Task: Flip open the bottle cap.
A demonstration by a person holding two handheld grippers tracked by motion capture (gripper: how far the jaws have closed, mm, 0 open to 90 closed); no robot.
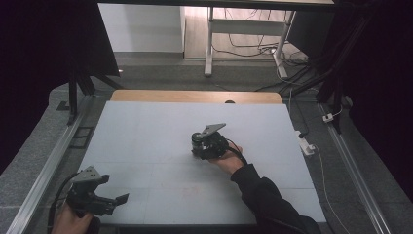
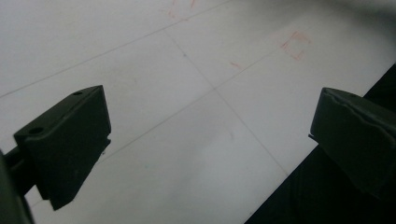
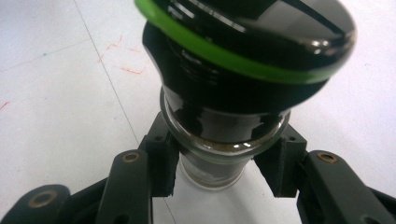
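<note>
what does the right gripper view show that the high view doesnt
The right gripper view alone gives the detail of the bottle: a clear glass neck, a black cap with a green ring, and red marks on the table. The high view alone gives the left gripper with its jaws apart near the table's front left corner, and the floor cables beyond. Both show the right gripper clamped on the bottle.
</note>
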